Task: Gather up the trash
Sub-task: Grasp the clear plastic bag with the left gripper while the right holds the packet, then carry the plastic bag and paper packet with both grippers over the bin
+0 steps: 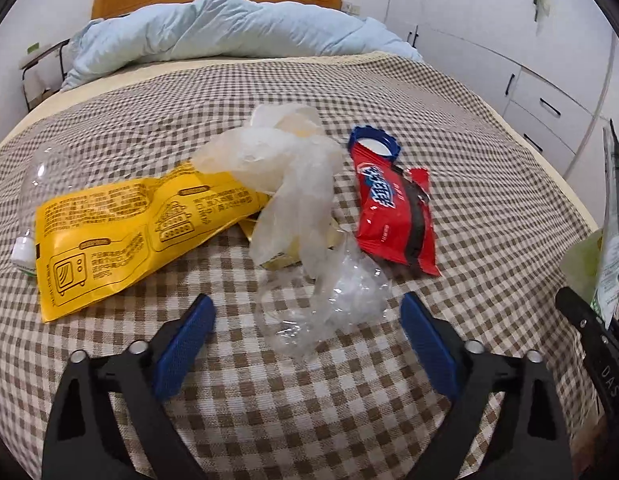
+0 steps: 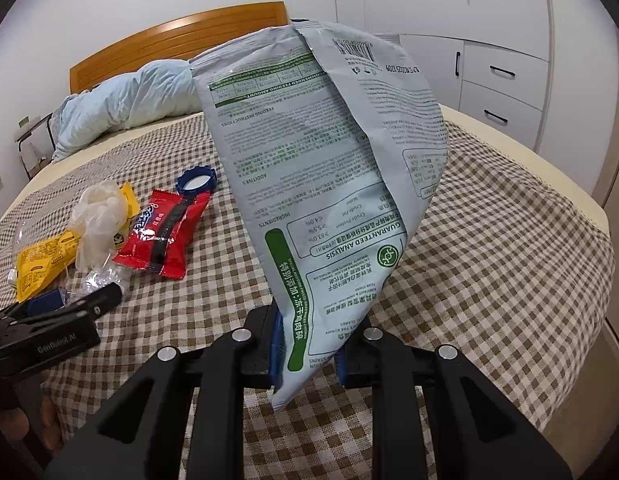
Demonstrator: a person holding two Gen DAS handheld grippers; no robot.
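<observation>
Trash lies in a loose heap on the checked bed cover [image 1: 349,400], and nearly all of it looks light and limp. Nearest the left gripper [image 1: 307,312], whose blue pads stand wide apart with nothing pressed between them, is one crumpled clear plastic wrap [image 1: 333,300]; it lies just ahead of the tips and partly between them. It should crush to almost nothing and may be slippery, so I would close on its bunched middle, not a loose edge. Behind it are one whitish thin plastic bag or glove [image 1: 277,168], soft and floppy, one yellow packet [image 1: 121,228] that is flat and creased and best pinched at an edge, one red snack wrapper [image 1: 393,216], glossy and likely slick, one blue ring-shaped cap [image 1: 375,140], the only stiff small piece, and one clear plastic bottle [image 1: 37,208] at the far left, partly under the yellow packet. The right gripper [image 2: 309,344] is closed narrowly on the lower edge of one large grey-and-green pouch [image 2: 329,168], held upright off the bed; it sags to one side, so it appears empty and light. That makes seven pieces in view.
</observation>
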